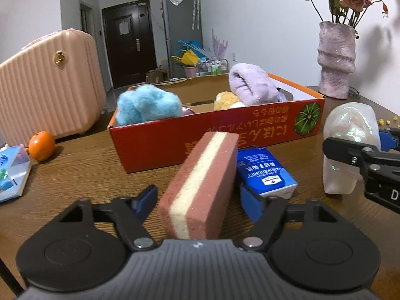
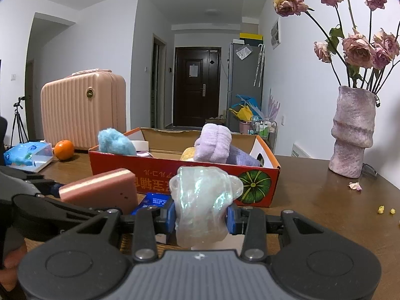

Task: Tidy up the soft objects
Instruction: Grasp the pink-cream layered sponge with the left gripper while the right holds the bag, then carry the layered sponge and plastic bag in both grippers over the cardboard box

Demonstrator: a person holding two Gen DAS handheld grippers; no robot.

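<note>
A pink sponge with a cream middle layer stands on edge between the fingers of my left gripper. The blue pads show a narrow gap on each side of it, so the gripper is open. My right gripper is shut on a pearly translucent soft toy, also seen at the right of the left wrist view as the same toy. Behind both stands an open red cardboard box holding a blue fluffy ball, a rolled lilac towel and a yellow soft piece.
A blue handkerchief pack lies on the wooden table between the sponge and the box. An orange, a tissue box and a pink suitcase are at the left. A vase of dried roses stands at the back right.
</note>
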